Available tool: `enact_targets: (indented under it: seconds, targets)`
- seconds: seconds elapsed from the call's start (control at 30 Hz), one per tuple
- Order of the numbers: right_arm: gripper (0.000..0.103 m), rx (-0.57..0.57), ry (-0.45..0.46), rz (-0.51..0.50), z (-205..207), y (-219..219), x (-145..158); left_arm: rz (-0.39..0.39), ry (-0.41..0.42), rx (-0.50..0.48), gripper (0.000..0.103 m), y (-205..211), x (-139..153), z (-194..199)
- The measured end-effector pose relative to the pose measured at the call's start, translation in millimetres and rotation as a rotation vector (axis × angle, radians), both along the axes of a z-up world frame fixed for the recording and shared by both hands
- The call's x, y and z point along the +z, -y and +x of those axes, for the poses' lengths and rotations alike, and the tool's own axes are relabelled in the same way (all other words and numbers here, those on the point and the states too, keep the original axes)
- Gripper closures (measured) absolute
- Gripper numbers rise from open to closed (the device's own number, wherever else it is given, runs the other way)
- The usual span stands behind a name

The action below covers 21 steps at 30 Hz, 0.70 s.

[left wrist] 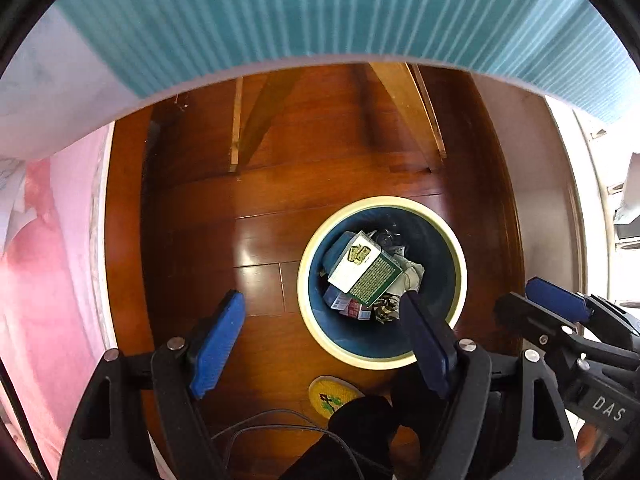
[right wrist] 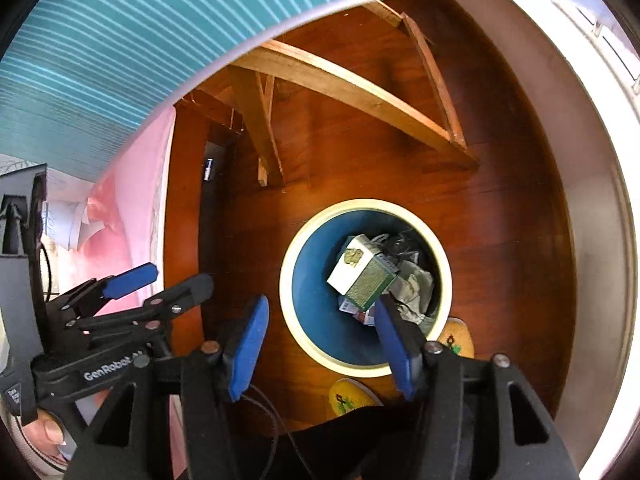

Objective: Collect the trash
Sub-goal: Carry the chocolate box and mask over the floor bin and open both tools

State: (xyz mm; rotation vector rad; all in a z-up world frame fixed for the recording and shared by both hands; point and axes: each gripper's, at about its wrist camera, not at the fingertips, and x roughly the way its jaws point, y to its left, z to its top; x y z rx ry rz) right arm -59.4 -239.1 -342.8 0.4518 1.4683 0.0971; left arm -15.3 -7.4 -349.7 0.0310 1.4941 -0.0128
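Floor: glossy brown wood boards (left wrist: 256, 216), wooden frame legs (right wrist: 280, 80) standing on them.
Bin (left wrist: 382, 360): on the floor, holding a box (left wrist: 362, 268) and crumpled paper (right wrist: 416, 288).
Left gripper (left wrist: 324, 340): spread apart, holding nothing.
Right gripper (right wrist: 320, 344): spread apart, holding nothing.
Edge: teal striped cloth (left wrist: 320, 8) overhead.

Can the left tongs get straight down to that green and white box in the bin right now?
Probably yes. The left tongs hang open and empty above the bin, and the green and white box lies on top of the trash with nothing over it.
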Motion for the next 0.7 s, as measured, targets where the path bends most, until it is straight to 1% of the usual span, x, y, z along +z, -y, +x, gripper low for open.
enact_targets:
  seconds: [0.1,0.3,0.47,0.57,0.7]
  targets:
    - [0.048,0.000,0.002,-0.028,-2,0,16,-0.007,-0.003,0.008,0.025,-3,16,-3]
    - [0.048,0.017,0.018,-0.059,-5,-5,66,-0.010,0.006,-0.015,0.025,-1,70,-11]
    - [0.047,0.024,0.035,-0.065,-3,-4,112,-0.016,0.022,-0.046,0.025,4,125,-11]
    - [0.047,0.020,0.046,-0.063,1,-6,143,-0.019,0.037,-0.070,0.025,7,165,-9]
    - [0.047,0.024,0.083,-0.063,7,-6,188,-0.021,0.078,-0.095,0.025,11,216,-4]
